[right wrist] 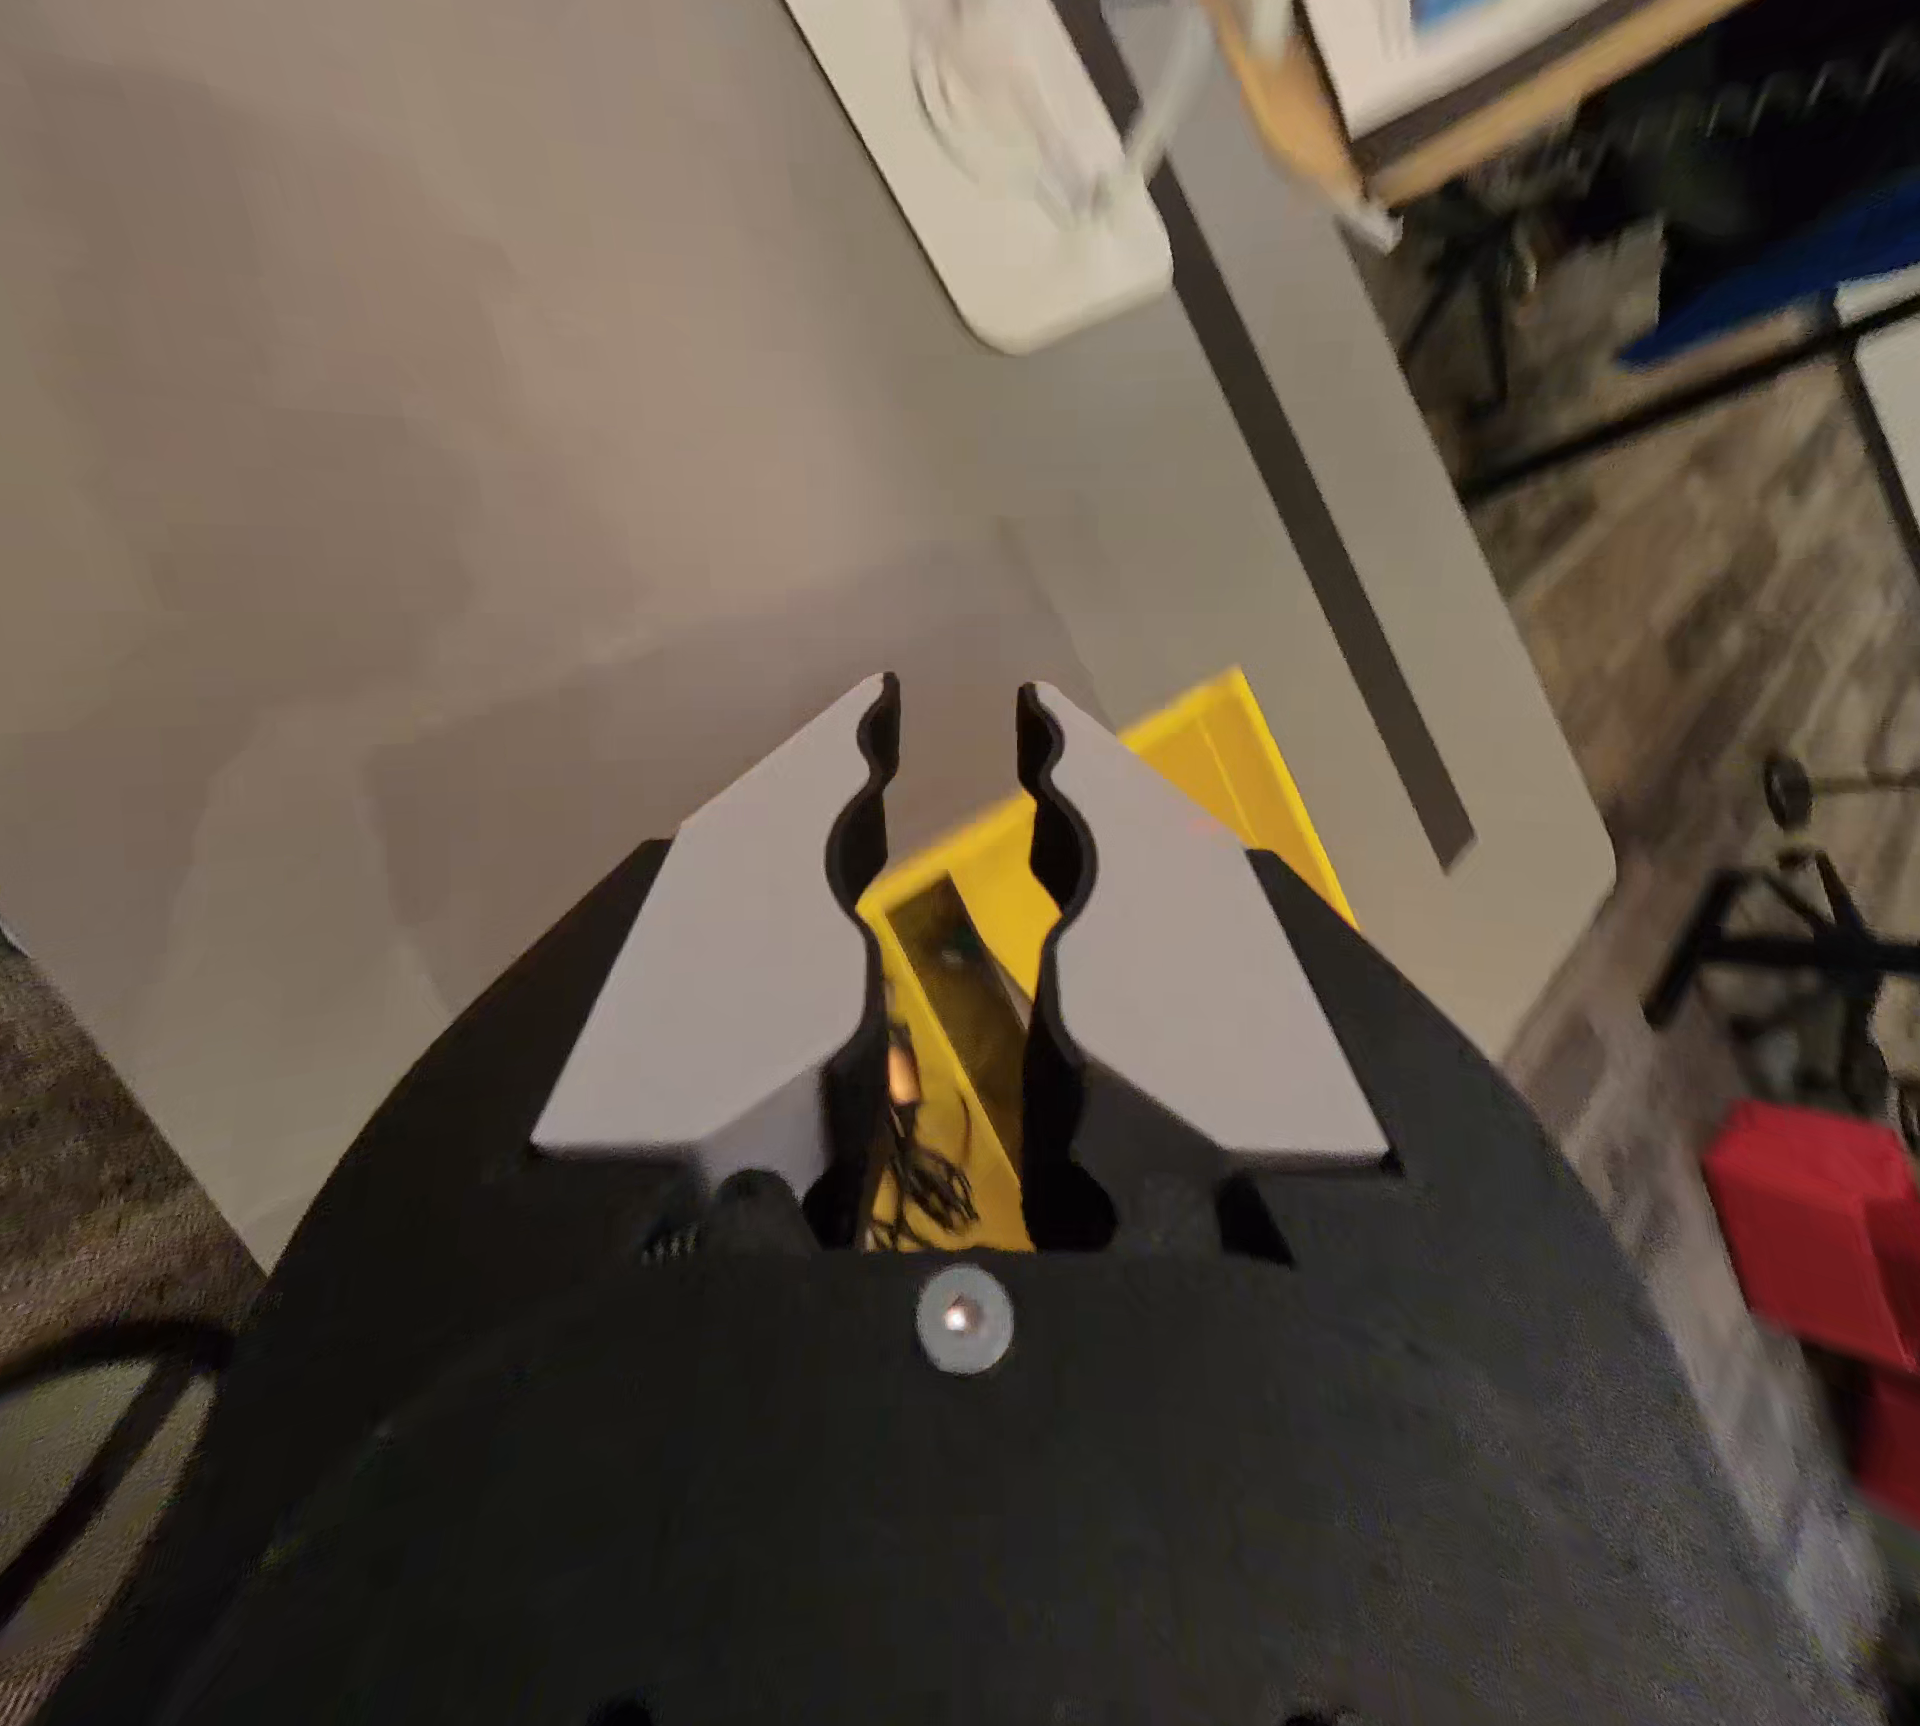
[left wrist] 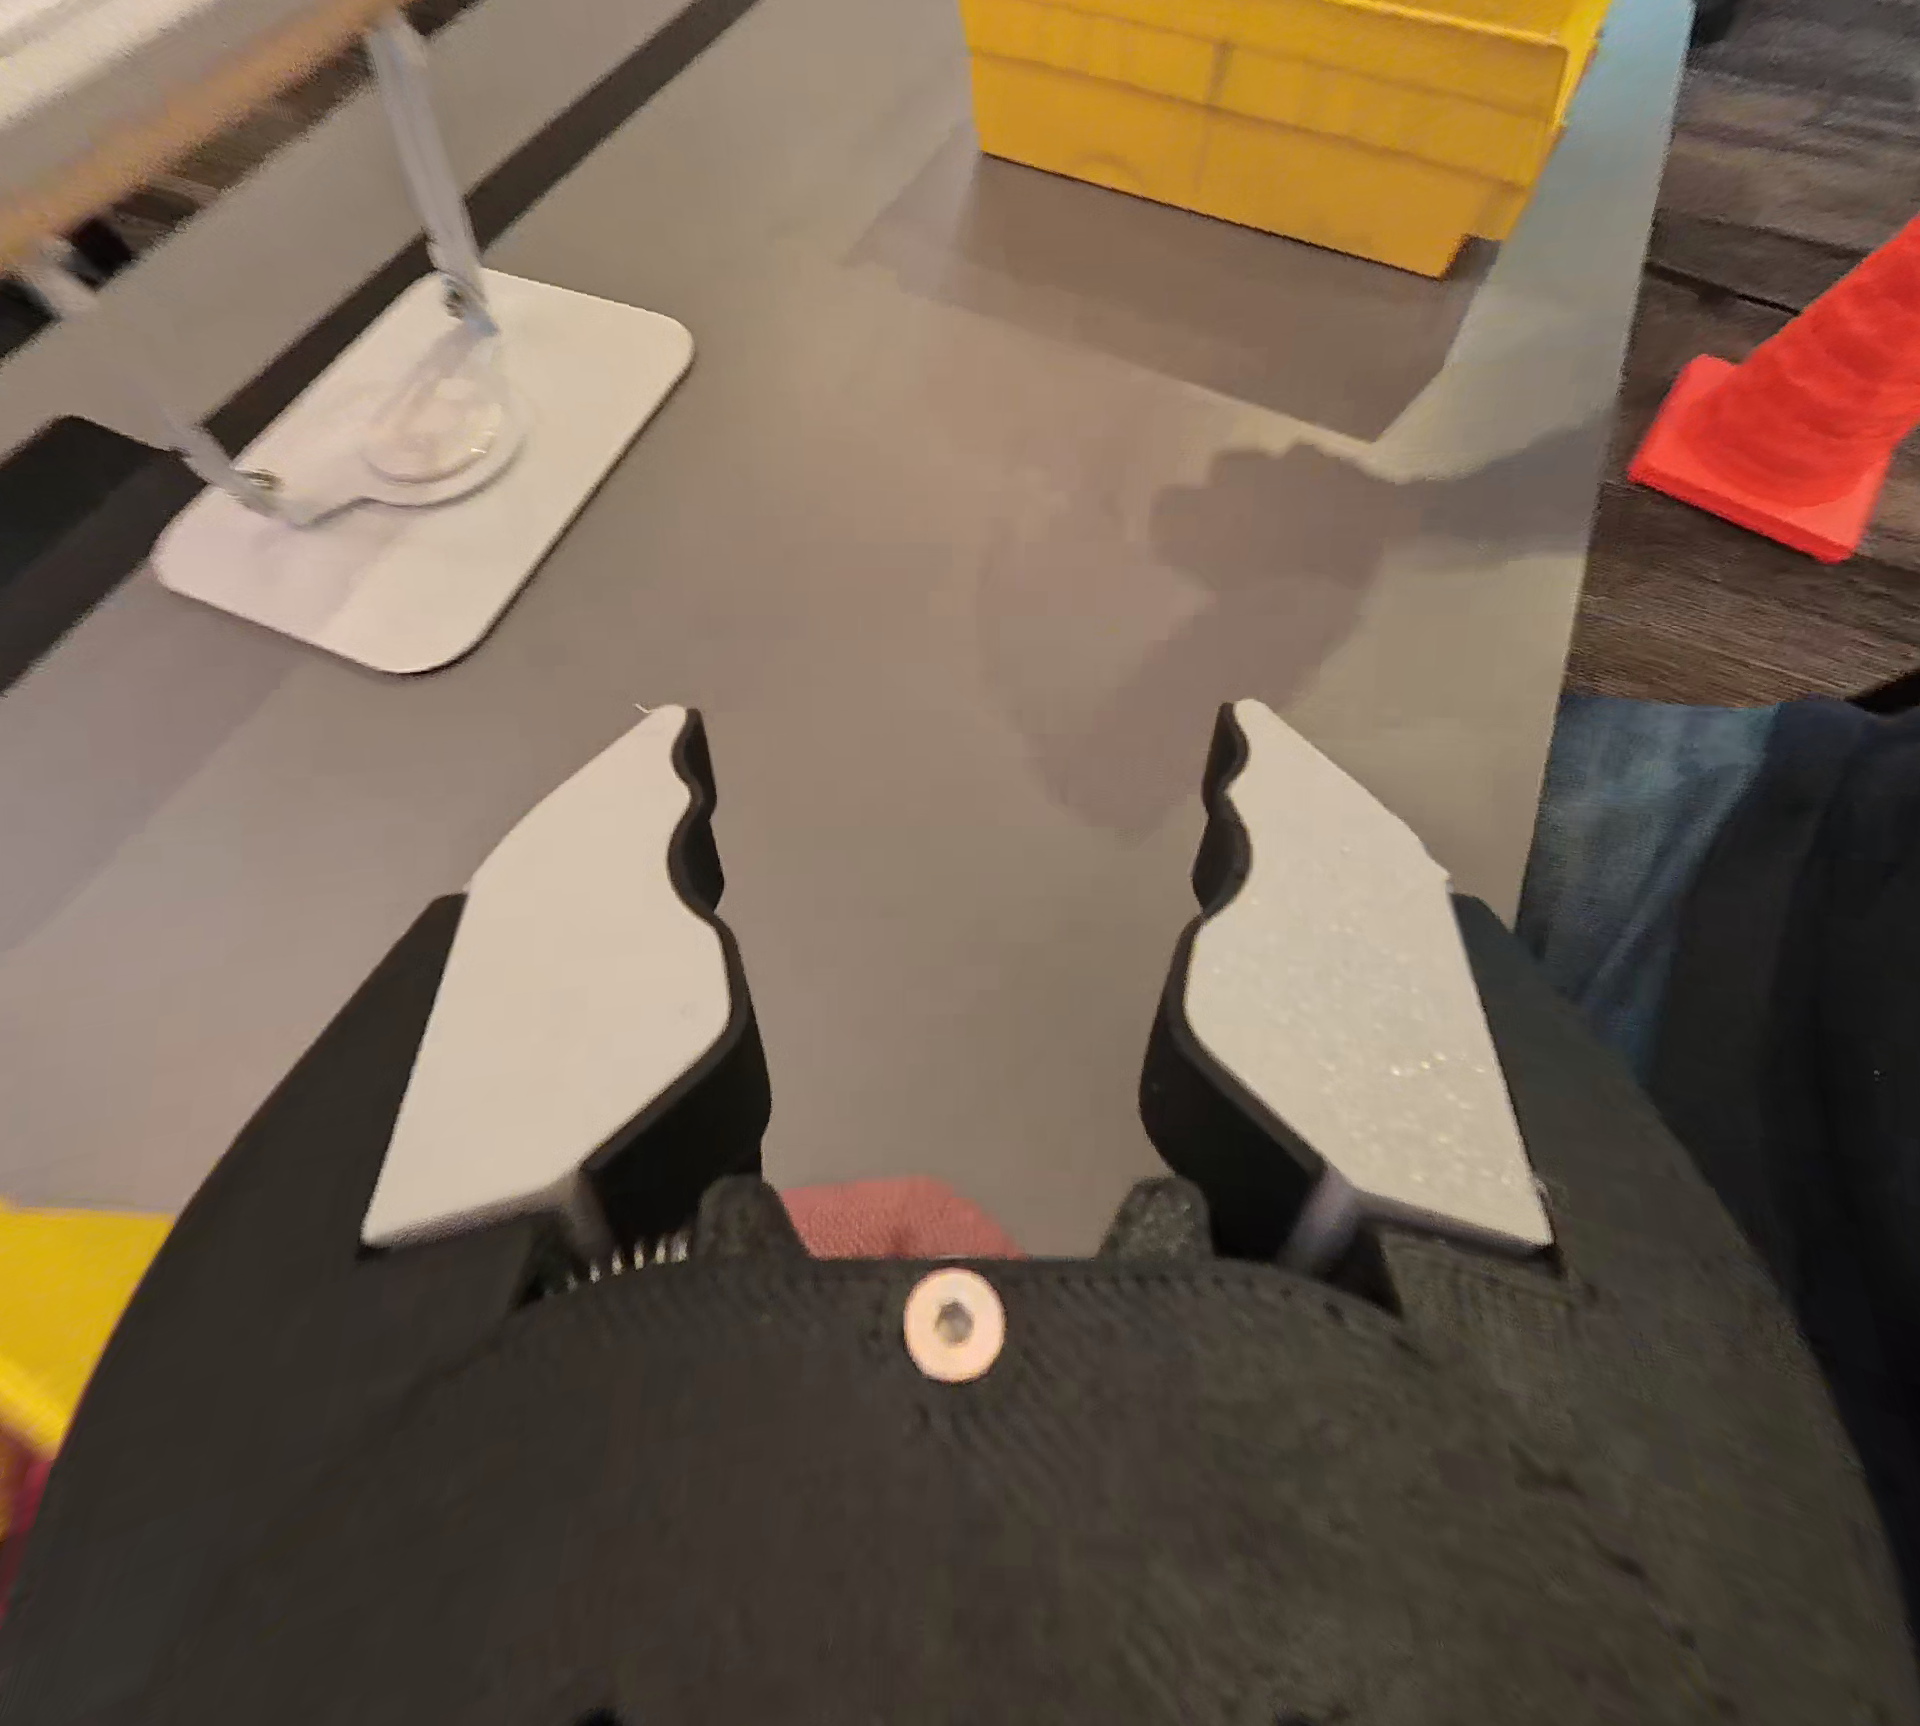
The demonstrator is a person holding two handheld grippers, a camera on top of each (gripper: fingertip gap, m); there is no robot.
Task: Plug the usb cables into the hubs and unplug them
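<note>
— The left tool hangs over bare tabletop with its jaws spread wide and nothing between them. The right tool has its jaws drawn in to a narrow gap, and nothing is gripped there either.

— So where are the cables and the hubs?

— Not out on the tabletop. The right tool is held right above a yellow bin, and between its fingers I can make out a dark tangle of thin cable lying inside, with something dark in the next compartment; too blurred to say if that is a hub. From the left side a divided yellow bin sits at the far end of the tabletop, but its inside is hidden at this angle.

— Why the narrow gap on the right?

— My guess is it is set for something slim, a plug or a cord, and it is lined up over the bin to reach in. The left waits wide, probably to steady a hub.

— And the room?

— Smooth grey tabletop with a dark strip along it, a white stand holding a white board, an orange cone on the wood-look floor, and a red box beyond the edge.
</note>
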